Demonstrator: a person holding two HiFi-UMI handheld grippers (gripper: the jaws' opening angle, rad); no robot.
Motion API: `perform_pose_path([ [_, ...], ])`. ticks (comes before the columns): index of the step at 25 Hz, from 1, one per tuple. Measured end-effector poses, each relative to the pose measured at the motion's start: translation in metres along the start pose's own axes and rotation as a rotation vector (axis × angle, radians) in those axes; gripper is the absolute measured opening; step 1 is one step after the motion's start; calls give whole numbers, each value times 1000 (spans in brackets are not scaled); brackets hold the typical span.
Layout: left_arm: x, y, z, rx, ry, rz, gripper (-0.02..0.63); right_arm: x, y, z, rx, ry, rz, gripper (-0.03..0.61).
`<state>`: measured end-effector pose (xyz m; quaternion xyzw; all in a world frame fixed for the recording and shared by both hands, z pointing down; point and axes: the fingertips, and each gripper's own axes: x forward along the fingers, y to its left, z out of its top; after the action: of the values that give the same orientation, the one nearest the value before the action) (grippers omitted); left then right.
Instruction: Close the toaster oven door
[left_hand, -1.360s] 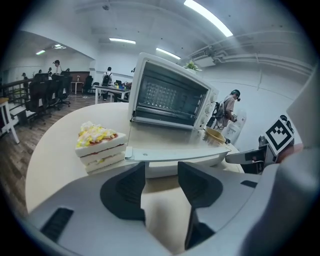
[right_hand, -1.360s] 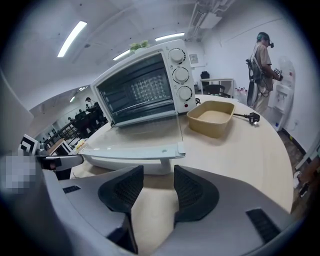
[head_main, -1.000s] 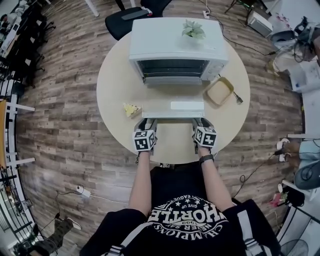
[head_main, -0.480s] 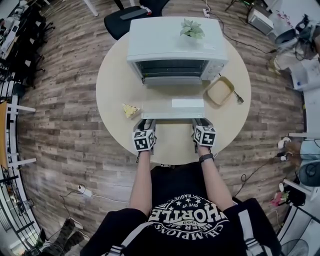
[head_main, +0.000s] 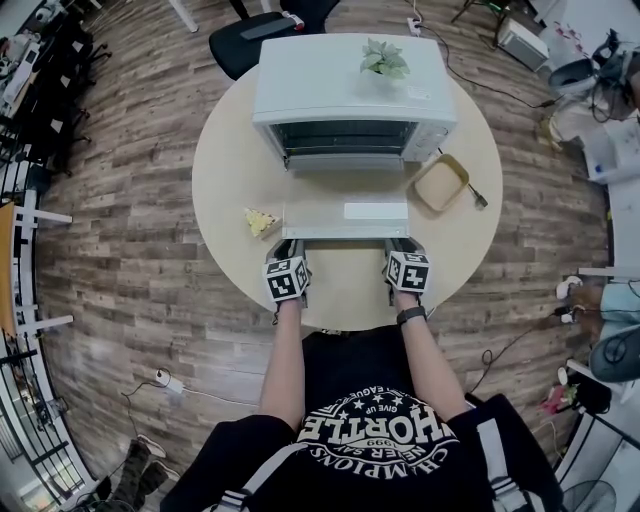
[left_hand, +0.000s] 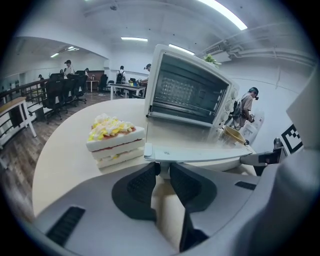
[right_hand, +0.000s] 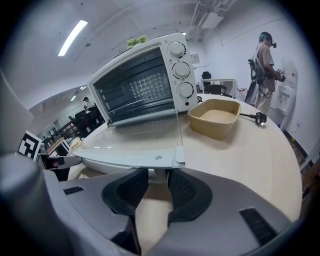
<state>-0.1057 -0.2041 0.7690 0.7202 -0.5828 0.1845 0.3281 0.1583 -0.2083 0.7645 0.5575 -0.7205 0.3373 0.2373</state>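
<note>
Head view looks down on a round tabletop with the white toaster oven at its far side and a small green plant on the oven's roof. The oven's glass door is dropped fully open and lies flat, reaching out from the oven's mouth toward the person.

Both claws meet the door's front edge. The left claw is at the oven's left-hand corner of that edge and the right claw at the right-hand corner. Each has just been closing.

In the left gripper view, the dark pads pinch a white post of the door handle under the door's lip. In the right gripper view, the pads likewise sit tight against the white handle post at the other end, with that post filling the gap between them.

A layered cake slice sits on the tabletop just left of the open door. A tan tray sits to the oven's front right, with a black plug lying beyond it.
</note>
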Motion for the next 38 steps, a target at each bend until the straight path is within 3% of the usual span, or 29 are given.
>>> perform_pose_path([
  [24,-4,-2,6,-30,-22,8,87,-4,-3,6,16,-14,14,97],
  [38,-7,-4,12,1,-15,-11,87,-9,-1,11,36,-18,0,97],
])
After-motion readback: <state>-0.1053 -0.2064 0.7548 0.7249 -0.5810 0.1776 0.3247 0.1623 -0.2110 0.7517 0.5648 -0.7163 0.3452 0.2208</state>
